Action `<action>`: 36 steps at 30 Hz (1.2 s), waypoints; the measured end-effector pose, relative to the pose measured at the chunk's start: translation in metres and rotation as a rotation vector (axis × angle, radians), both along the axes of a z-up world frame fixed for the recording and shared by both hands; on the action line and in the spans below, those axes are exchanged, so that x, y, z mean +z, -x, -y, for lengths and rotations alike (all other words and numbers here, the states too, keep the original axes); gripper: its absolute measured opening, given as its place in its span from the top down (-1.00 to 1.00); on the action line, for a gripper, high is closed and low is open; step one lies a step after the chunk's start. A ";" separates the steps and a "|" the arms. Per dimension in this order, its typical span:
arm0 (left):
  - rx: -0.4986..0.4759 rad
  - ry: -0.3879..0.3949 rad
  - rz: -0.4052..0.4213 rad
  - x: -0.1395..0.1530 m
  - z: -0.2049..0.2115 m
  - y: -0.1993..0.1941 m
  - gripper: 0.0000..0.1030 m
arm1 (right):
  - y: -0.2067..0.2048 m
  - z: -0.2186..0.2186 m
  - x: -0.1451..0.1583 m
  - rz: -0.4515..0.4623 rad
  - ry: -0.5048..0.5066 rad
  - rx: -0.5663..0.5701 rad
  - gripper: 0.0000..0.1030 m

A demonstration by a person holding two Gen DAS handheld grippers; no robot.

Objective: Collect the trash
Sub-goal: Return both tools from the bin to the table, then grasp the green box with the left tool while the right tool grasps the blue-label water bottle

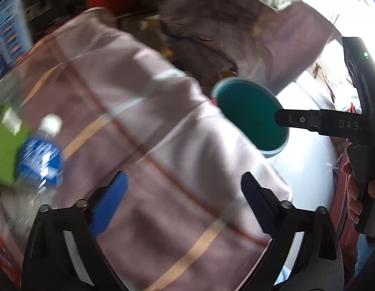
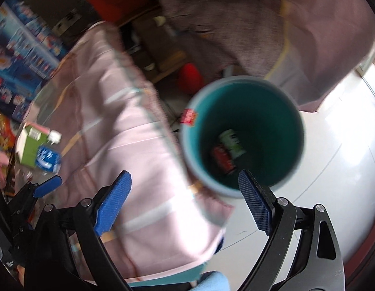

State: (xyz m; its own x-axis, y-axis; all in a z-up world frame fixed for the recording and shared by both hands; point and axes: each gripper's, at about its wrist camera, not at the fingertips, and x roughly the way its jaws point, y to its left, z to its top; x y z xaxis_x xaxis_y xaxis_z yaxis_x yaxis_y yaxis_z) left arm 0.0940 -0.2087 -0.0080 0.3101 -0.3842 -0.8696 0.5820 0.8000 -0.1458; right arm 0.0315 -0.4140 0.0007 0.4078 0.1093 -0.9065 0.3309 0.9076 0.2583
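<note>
Trash already lies in the teal bin (image 2: 243, 133), which stands on the pale floor (image 2: 333, 160) just beside the pink-clothed table (image 2: 129, 150): a red can (image 2: 222, 160) and a green-and-white one (image 2: 232, 143) at its bottom. A blue-labelled water bottle (image 1: 40, 160) and green carton (image 1: 5, 150) lie touching on the table. Left gripper (image 1: 185, 201) is spread wide with nothing between its pads; right gripper (image 2: 185, 203) likewise gapes empty by the bin's rim.
</note>
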 end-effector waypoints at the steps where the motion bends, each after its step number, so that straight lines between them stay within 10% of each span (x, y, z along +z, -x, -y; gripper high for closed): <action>1: 0.014 0.004 0.004 0.002 -0.012 0.000 -0.88 | -0.002 -0.010 0.001 -0.002 0.001 0.012 -0.67; 20: 0.320 0.014 0.072 0.014 -0.229 -0.019 -0.92 | -0.062 -0.176 0.012 -0.046 -0.020 0.237 -0.67; 36: 0.374 0.028 0.022 -0.010 -0.270 -0.058 -0.92 | -0.143 -0.273 -0.020 -0.133 -0.090 0.370 -0.67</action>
